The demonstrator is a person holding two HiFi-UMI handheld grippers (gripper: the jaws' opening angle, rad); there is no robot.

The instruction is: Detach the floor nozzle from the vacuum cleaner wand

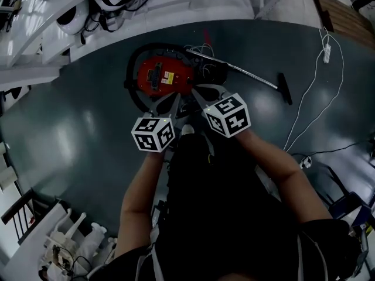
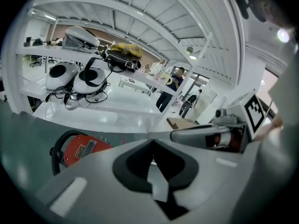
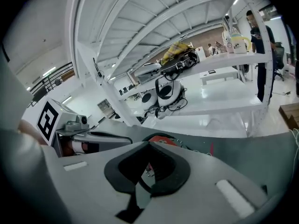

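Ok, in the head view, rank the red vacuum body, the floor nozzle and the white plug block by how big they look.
1. red vacuum body, clearly the largest.
2. floor nozzle, a short dark bar.
3. white plug block, the smallest.
All three look similarly far from the camera, so nearness hardly skews this.

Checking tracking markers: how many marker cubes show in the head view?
2. The left cube sits near centre, the right cube beside it, slightly higher, both below the red vacuum cleaner. None seems hidden.
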